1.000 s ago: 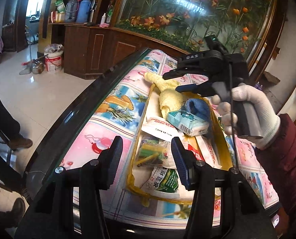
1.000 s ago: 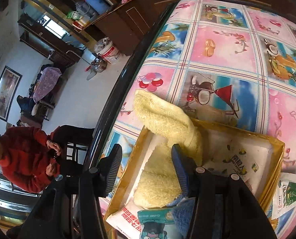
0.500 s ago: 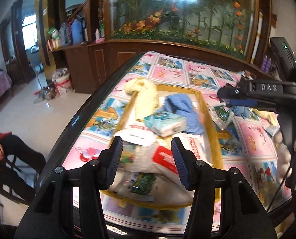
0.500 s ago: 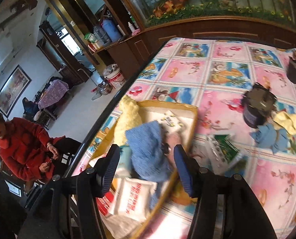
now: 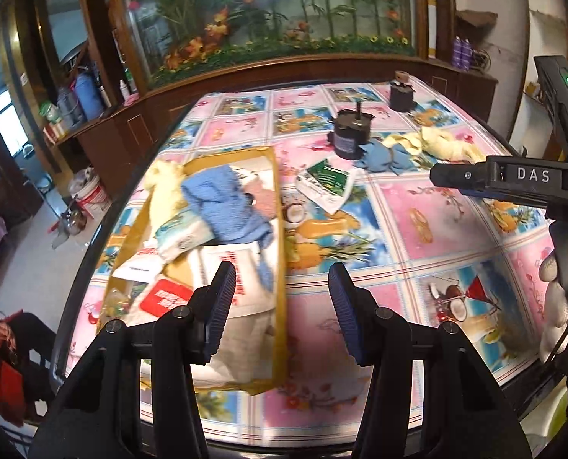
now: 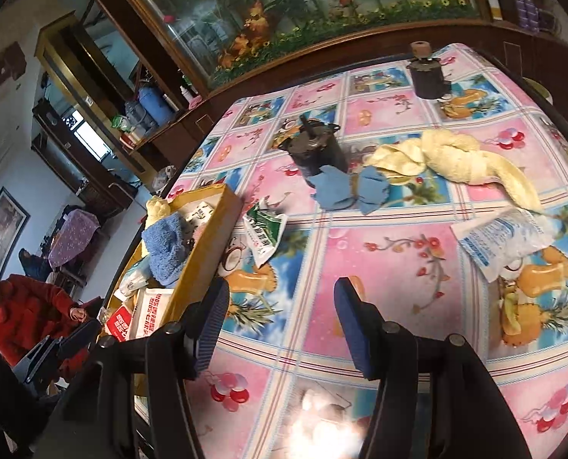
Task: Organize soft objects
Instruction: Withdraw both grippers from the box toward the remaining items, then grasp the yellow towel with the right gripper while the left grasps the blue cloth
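Observation:
A yellow-rimmed cardboard box (image 5: 278, 229) on the table's left holds a blue towel (image 5: 222, 202), a pale yellow towel (image 5: 165, 179) and several packets. My left gripper (image 5: 280, 306) hovers open over the box's right rim, with nothing between its fingers. My right gripper (image 6: 284, 321) is open and empty above the patterned tablecloth, right of the box (image 6: 207, 237). Ahead of it lie a green packet (image 6: 263, 229), a crumpled blue cloth (image 6: 349, 187), a twisted yellow towel (image 6: 456, 160) and a white-blue packet (image 6: 502, 241). In the left wrist view the right gripper (image 5: 443, 179) shows at the right edge, held by a white-gloved hand.
Two dark cans (image 6: 316, 149) (image 6: 427, 72) stand on the table behind the cloths. A wooden cabinet with a flower-filled glass panel (image 5: 284, 11) runs along the far side. A person in red (image 6: 23, 310) sits left of the table, on the floor side.
Both grippers have swung right, away from the box, and both views now take in the table with the loose cloths and packets. The right gripper's jaws stand slightly wider.

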